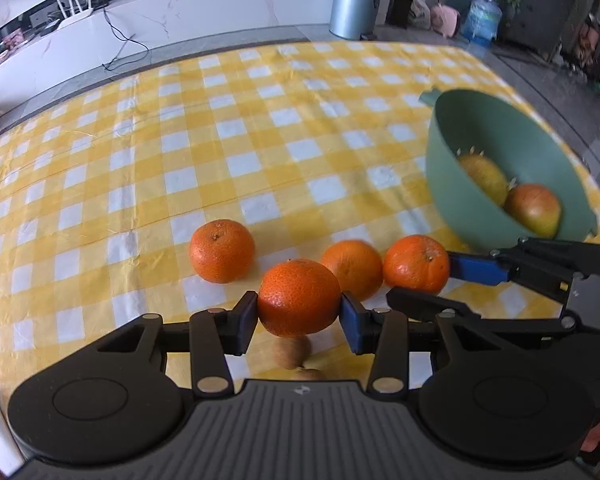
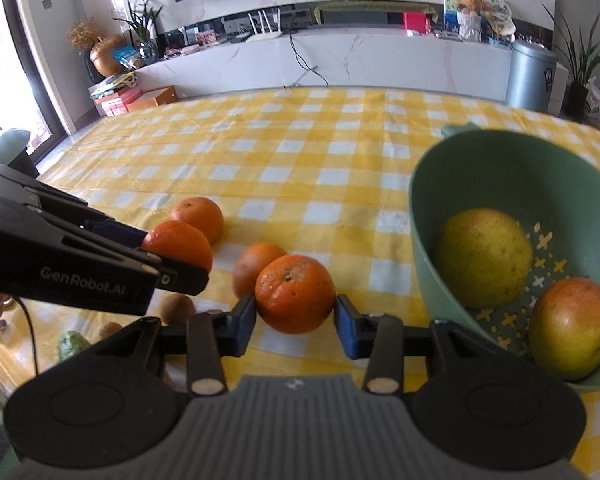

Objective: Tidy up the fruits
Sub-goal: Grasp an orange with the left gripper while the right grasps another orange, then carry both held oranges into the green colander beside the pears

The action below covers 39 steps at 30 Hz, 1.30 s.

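Brown kiwis [image 1: 291,351] half-hidden beneath left tongs [image 1: 299,316] gripping tangerine [image 1: 299,297]; right tongs [image 2: 295,316] likewise.

I held the left gripper [image 1: 299,320] pitched steeply downward, both pads clamped on opposite sides of an orange [image 1: 299,297], which sat clear of the surface. I held the right gripper [image 2: 295,320] at a shallower downward pitch, its pads likewise pressed against a second orange [image 2: 295,294]. The two units sat just beside each other, each one's fingers visible at the edge of the other's wrist view. Part of my hand [image 1: 598,436] showed behind the left unit.
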### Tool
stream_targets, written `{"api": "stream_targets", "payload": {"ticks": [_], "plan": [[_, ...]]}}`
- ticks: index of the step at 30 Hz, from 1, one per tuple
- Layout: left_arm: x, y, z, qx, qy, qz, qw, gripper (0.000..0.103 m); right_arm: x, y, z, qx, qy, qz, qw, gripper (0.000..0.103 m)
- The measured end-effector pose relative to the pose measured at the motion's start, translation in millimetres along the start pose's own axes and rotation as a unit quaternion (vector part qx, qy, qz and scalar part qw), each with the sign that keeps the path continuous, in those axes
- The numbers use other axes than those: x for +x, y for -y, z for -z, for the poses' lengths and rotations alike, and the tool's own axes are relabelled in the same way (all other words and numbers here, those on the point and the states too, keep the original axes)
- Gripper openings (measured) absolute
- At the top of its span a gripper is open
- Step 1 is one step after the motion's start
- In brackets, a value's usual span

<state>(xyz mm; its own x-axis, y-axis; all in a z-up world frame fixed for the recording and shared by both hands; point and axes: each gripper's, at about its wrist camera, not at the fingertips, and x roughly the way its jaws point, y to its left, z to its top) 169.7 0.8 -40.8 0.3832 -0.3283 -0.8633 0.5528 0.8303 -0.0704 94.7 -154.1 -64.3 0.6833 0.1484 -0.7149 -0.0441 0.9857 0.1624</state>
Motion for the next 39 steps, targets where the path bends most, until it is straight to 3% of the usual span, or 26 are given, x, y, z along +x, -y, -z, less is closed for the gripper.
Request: {"api": "stream_targets", "payload": {"ticks": [9, 17, 30, 39], "plan": [[-40, 32, -7, -0.025, 0.046, -0.02, 0.9985, 0.049, -45, 10, -6, -0.008, 0.031, 0.01, 0.999, 0.04], [-55, 75, -22, -0.021, 0.067, 0.001, 0.9975, 0.049, -82, 47, -14, 0.008, 0.053, 0.041, 0.998, 0.04], [-18, 130, -57, 0.003, 0.041, 0.075, 0.9963, 0.049, -96, 121, -18, 0.032, 0.033, 0.092, 0.995, 0.04], [20, 132, -84, -0.008, 0.017, 0.082, 0.9964, 0.049, -65, 145, -26, 0.042, 0.018, 0.1, 0.994, 0.04]]}}
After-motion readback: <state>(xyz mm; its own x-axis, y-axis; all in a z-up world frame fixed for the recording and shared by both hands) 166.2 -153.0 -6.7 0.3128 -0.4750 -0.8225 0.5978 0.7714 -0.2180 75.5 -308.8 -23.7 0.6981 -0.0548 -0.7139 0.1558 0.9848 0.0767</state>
